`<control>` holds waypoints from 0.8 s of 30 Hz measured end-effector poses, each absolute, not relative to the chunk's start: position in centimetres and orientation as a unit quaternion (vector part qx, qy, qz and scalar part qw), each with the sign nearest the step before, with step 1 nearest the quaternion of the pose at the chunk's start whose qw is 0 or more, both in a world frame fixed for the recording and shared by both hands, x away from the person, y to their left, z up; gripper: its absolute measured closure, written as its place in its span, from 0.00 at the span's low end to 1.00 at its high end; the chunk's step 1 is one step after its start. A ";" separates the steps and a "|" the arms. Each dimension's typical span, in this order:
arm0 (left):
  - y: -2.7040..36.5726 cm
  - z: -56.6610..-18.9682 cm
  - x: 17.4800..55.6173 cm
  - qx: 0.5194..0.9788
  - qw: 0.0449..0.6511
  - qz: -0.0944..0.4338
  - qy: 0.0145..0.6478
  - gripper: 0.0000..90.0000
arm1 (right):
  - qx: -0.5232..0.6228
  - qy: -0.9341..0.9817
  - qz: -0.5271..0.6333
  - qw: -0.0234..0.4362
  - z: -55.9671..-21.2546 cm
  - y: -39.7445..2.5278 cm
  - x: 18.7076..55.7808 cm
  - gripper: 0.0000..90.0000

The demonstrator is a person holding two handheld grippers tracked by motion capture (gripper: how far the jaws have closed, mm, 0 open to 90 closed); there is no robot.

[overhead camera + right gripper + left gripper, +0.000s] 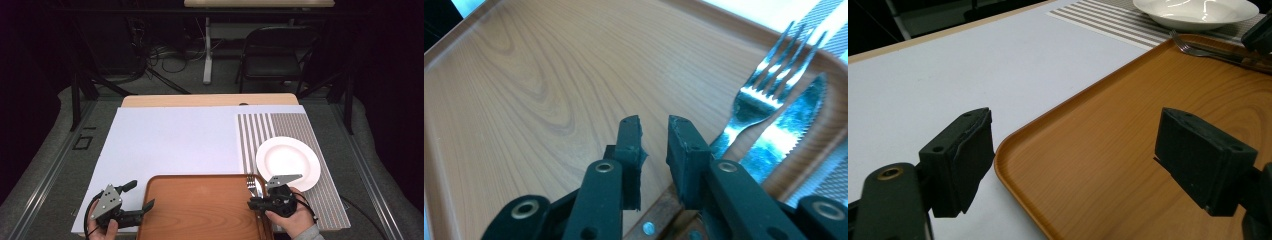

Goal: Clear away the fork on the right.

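Steel cutlery, a fork (pixel 769 92) and a serrated knife (pixel 786 130), lies side by side at the right of the right gripper view, on the wooden tray (pixel 200 210). Both could get nudged together, since the right gripper (pixel 654 145), jaws nearly closed on nothing, angles down over their handles at lower centre. At lower left of the high view, the left gripper (pixel 147 206) waits wide open at the tray's corner.

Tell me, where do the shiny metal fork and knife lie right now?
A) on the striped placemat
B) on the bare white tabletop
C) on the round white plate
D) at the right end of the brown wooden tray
D: the metal fork and knife lie side by side inside the brown wooden tray, by its right rim, while the white plate holds nothing.
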State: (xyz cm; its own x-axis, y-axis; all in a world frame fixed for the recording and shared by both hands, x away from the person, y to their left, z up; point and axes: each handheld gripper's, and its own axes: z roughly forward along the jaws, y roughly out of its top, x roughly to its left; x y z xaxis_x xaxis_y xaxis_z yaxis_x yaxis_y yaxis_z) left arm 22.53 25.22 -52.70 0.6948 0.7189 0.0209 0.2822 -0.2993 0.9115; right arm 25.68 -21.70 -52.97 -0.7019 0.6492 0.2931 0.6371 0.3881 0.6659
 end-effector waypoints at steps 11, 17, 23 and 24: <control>25.2 -52.7 22.5 0.775 0.496 0.220 0.323 0.18 | 0.362 0.842 0.395 0.060 -51.8 -23.0 25.8 0.74; 25.2 -52.7 22.5 0.776 0.495 0.220 0.323 0.18 | 0.353 0.842 0.402 0.079 -51.5 -23.3 25.8 0.64; 25.2 -52.7 22.5 0.776 0.496 0.220 0.323 0.18 | 0.353 0.840 0.401 0.097 -51.5 -23.9 25.9 0.55; 25.2 -52.7 22.5 0.776 0.496 0.220 0.323 0.18 | 0.353 0.840 0.400 0.100 -51.5 -24.0 25.9 0.55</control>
